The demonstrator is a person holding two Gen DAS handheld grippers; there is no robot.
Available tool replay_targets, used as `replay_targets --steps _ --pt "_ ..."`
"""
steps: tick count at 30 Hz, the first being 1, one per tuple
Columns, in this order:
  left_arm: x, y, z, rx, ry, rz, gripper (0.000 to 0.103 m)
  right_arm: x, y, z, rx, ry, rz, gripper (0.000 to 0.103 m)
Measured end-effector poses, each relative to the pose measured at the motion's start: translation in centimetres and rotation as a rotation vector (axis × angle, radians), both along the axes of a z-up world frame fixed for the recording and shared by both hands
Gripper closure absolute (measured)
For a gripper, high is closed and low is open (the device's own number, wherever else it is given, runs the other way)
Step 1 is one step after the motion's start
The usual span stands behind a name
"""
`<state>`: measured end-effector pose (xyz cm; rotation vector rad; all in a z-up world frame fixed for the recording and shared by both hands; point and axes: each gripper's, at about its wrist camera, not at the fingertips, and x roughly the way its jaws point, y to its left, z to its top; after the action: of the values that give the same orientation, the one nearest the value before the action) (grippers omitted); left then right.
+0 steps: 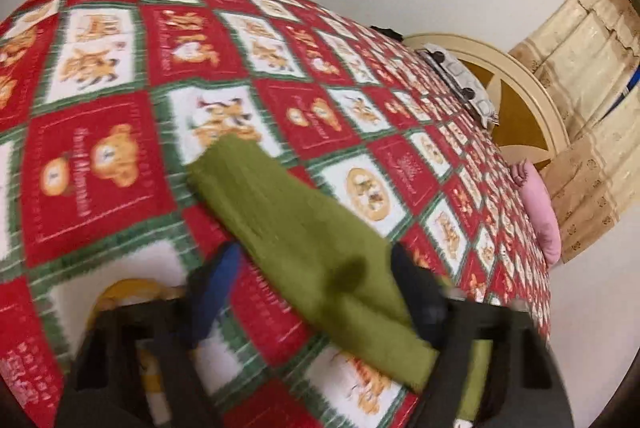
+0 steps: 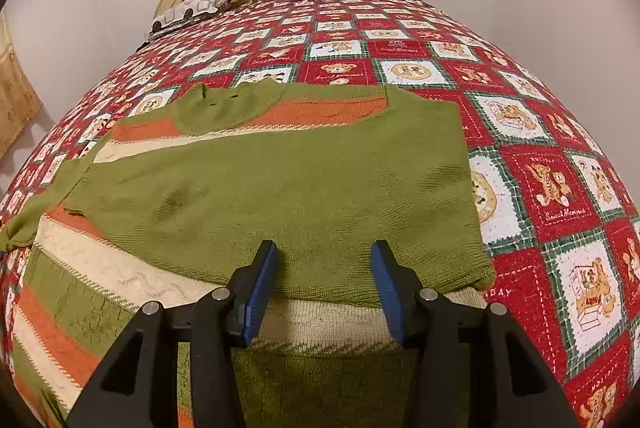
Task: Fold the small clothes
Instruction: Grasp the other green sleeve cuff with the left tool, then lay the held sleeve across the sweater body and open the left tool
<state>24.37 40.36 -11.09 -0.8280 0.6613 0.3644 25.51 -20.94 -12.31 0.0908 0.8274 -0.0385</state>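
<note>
Directly ahead of the parted right tongs [image 2: 324, 278] lies the sweater [image 2: 280, 183].

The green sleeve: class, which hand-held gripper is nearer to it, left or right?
Left. The left hand-held gripper has the green sleeve running between its fingers. The right hand-held gripper hangs open over the sweater hem, with the sleeve far off at its left edge.
</note>
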Motion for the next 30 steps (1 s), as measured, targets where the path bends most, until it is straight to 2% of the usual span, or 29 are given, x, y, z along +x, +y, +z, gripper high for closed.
replay_targets --steps 1,2,3,6,10,14,16,18,20,23,26,30 --pt "0.6 -0.1 -0.5 -0.047 0.0 -0.031 0.083 0.0 0.0 0.0 -0.001 0.0 0.0 0.053" --pt "1.1 -0.1 -1.2 -0.091 0.007 -0.046 0.095 0.0 0.0 0.0 -0.001 0.0 0.0 0.053" --pt "1.2 -0.2 -1.3 -0.092 0.006 -0.044 0.095 0.0 0.0 0.0 -0.001 0.0 0.0 0.053" --pt "1.1 -1.7 0.0 0.025 0.015 -0.045 0.095 0.0 0.0 0.0 0.0 0.0 0.0 0.053" --pt "2.7 -4.6 3.8 0.155 -0.036 -0.111 0.095 0.0 -0.1 0.0 0.002 -0.001 0.0 0.053" --pt "3.5 -11.4 9.3 0.285 -0.166 -0.272 0.096 0.1 0.0 0.0 0.01 -0.004 0.0 0.053" --pt "3.2 -17.4 12.0 0.383 -0.246 -0.396 0.096 0.1 0.1 0.0 0.013 -0.005 0.0 0.053" --pt "2.8 -23.1 13.0 0.435 -0.3 -0.518 0.095 0.0 0.0 0.0 0.014 -0.006 0.0 0.053" --pt "2.9 -28.4 13.0 0.44 -0.329 -0.634 0.094 0.1 0.0 0.0 0.019 -0.007 0.0 0.053" --pt "3.1 -37.1 11.4 0.5 -0.315 -0.787 0.094 0.0 0.0 0.1 0.033 -0.011 0.001 0.053" --pt "3.6 -42.1 8.7 0.483 -0.254 -0.883 0.094 -0.2 -0.2 0.1 0.043 -0.014 0.001 0.053" --pt "4.0 -45.2 5.3 0.502 -0.147 -0.956 0.094 -0.2 -0.5 0.1 0.06 -0.018 0.001 0.052"
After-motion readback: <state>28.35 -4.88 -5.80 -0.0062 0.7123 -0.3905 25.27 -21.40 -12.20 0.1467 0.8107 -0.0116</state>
